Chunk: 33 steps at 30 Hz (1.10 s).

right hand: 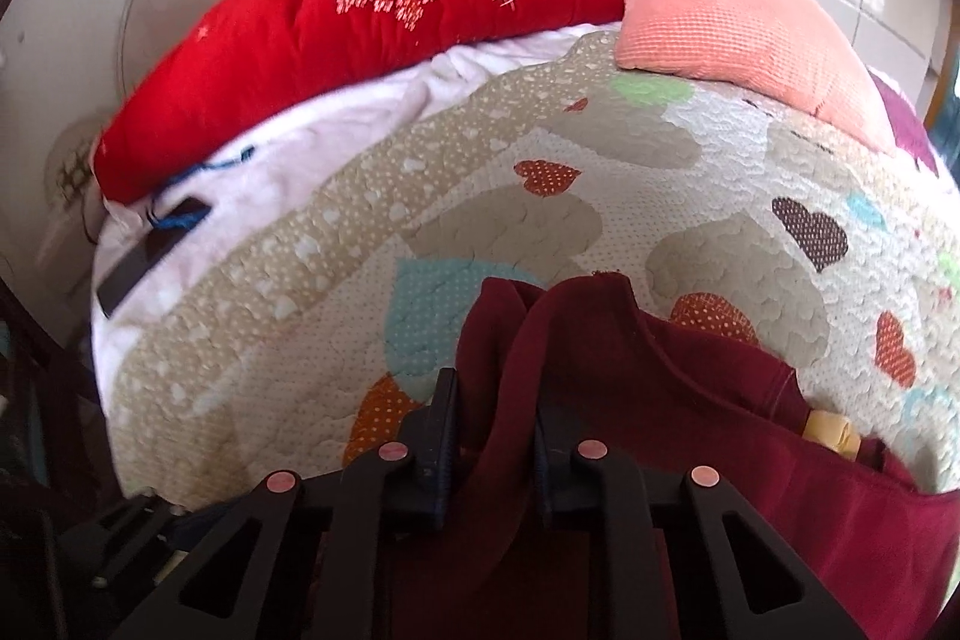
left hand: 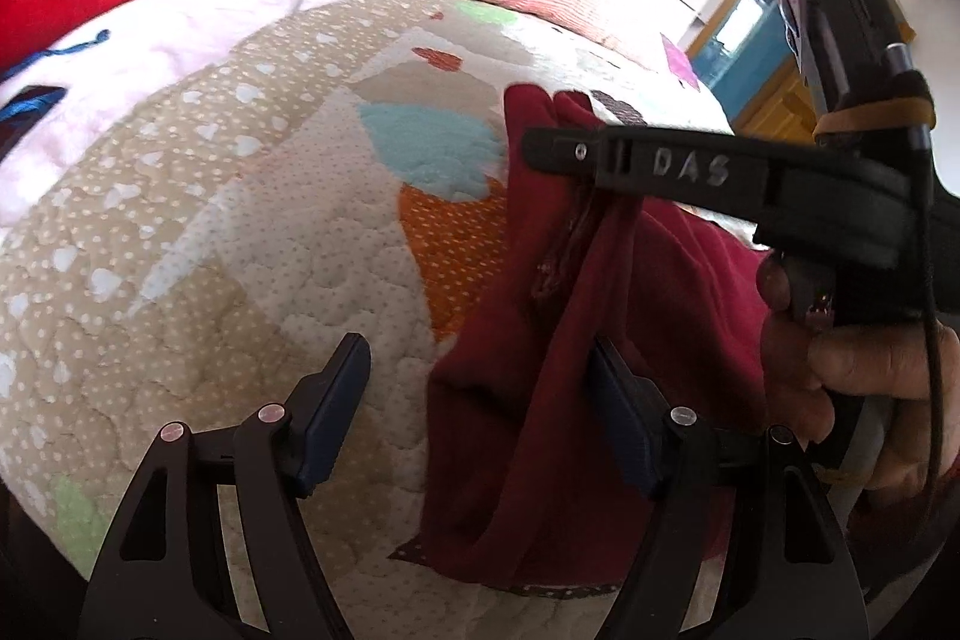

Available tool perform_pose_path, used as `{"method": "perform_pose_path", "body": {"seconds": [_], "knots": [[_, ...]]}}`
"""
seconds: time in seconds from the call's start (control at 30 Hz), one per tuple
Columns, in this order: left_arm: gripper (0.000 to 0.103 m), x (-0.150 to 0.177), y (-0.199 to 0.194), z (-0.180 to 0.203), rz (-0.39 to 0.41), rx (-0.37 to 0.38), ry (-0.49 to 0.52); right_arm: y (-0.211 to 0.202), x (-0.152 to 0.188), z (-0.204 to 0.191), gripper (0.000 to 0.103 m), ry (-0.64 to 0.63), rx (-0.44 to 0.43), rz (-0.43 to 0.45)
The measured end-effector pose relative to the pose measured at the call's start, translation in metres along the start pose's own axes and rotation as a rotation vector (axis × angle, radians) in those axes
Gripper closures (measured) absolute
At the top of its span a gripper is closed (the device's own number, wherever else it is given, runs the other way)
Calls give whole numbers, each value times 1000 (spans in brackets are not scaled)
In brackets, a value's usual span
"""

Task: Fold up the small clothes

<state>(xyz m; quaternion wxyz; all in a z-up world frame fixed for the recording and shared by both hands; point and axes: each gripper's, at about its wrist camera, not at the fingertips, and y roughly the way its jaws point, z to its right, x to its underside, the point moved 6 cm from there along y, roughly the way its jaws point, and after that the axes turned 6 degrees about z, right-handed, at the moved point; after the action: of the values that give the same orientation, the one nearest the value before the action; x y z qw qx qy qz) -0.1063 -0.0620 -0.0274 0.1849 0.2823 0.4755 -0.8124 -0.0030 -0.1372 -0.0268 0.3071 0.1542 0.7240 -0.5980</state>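
A dark red garment hangs bunched above the quilted bed cover. My right gripper is shut on a fold of the garment and lifts it; the gripper also shows from the side in the left wrist view, with the cloth draped under it. My left gripper is open. Its right finger lies against the hanging cloth, and its left finger is over bare quilt. The rest of the garment trails to the right on the bed.
A red pillow and a pink pillow lie at the head of the bed, with a white blanket beneath them. A small yellow object sits by the garment's edge. A doorway shows at far right.
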Motion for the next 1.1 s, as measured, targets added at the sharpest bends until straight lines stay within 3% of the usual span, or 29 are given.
{"method": "perform_pose_path", "body": {"seconds": [0.27,0.4,0.63,0.87,1.1], "knots": [[30,0,6,2,1,54,17,-8,-2,5,83,47,-36,20],[55,2,3,4,-29,122,-26,-10,-2,7,84,58,-43,27],[75,-1,-11,21,-11,116,35,-21,-2,10,84,68,-42,49],[79,-10,-30,49,19,155,100,-47,-6,20,84,86,-37,98],[80,-17,-48,107,45,244,212,-102,-9,46,86,119,-18,197]]}}
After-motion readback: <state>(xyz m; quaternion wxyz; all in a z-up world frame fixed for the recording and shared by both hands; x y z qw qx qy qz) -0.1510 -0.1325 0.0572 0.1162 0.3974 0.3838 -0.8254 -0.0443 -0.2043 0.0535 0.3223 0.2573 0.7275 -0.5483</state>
